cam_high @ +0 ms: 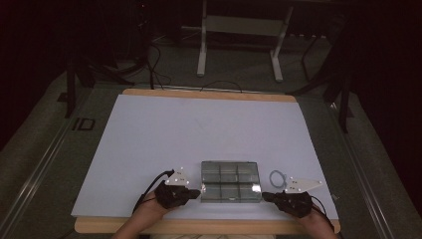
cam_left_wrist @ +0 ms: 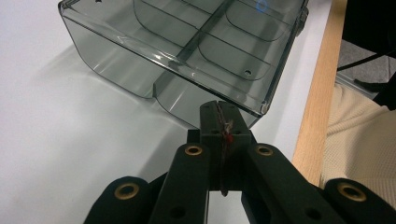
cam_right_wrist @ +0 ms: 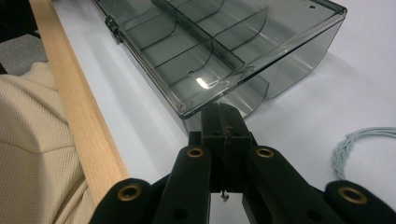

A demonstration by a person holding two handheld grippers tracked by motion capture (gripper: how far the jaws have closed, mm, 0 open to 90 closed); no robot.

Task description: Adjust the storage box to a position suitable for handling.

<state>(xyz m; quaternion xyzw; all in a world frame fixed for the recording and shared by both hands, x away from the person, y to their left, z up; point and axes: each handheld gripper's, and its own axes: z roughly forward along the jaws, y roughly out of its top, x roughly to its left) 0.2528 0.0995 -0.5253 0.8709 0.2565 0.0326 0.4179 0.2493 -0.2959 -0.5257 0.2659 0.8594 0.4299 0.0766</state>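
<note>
You hold one claw in each hand, low at the near edge of the table. Between them sits the clear box – a see-through grey plastic box with little rooms inside, split by thin walls. It rests flat on the white sheet that covers the table top, close to the near wooden edge and a bit right of the middle. Your left gripper is on the left side of the box, with its tip right at the near left corner. In the left gripper view its two black jaws are pressed tight together, with nothing between them, and the tip of the left gripper sits just by the corner of the box; you cannot tell if it touches. Your right gripper is on the other side, at the near right corner. Its jaws are tight together too and hold nothing – in the right gripper view the tip of the right gripper sits just by that corner of the box. A small coil of pale blue cord lies on the sheet to the right of the box, near your right hand. It shows at the edge of the right gripper view as well, as a pale twisted cord.
</note>
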